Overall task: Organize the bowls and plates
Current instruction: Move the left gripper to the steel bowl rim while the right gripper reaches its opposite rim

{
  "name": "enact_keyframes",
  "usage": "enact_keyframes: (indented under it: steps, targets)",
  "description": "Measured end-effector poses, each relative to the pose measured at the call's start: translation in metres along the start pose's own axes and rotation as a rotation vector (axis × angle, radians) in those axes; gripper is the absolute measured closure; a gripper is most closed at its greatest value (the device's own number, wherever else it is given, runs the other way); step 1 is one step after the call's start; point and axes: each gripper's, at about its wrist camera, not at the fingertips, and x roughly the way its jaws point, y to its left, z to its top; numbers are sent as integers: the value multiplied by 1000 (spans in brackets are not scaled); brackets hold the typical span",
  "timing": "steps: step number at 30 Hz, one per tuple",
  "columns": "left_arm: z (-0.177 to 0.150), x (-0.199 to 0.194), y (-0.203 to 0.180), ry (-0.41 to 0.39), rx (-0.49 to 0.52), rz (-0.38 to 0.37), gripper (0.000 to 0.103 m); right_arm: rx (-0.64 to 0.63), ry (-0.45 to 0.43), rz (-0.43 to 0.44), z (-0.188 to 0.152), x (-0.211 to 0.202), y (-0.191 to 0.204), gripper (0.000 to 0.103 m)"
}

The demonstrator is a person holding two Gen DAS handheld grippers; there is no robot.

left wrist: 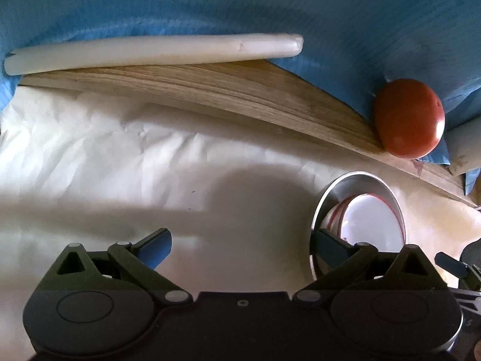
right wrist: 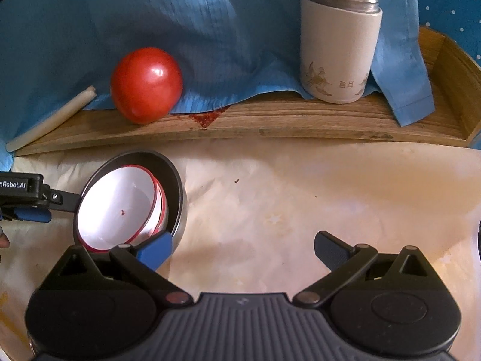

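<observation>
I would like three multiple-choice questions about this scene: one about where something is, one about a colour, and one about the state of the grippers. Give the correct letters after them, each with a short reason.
1. Where is the tomato?
A. inside the metal bowl
B. on the wooden tray, against the blue cloth
C. held by a gripper

2. What colour is the rim of the white bowl nested in the metal bowl?
A. red
B. green
C. black

3. How do the two grippers stand?
A. both shut on bowls
B. left shut, right open
C. both open, holding nothing

Answers:
1 B: the tomato rests on the wooden tray with the blue cloth behind it.
2 A: a thin red line runs round the white bowl's edge.
3 C: the left gripper and the right gripper each show fingers spread wide with only the paper-covered table between them.
</observation>
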Motion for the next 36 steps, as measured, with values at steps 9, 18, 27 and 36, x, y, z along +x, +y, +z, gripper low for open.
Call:
enact_keyframes:
  steps: [9,18,27,36]
  targets:
    - [2,4,-18,-32,79,29,4,-50,11,-4,8,7,11,0]
    - [4,0,-22,-13,111,37,19,-77,56,-28,16,19,17,0]
    - [-2,14,-28,12,129,16,29,-73,75,-26,20,25,18,6]
    - [-2,19,-30,18,133,-32,46,-64,88,25,20,29,20,24]
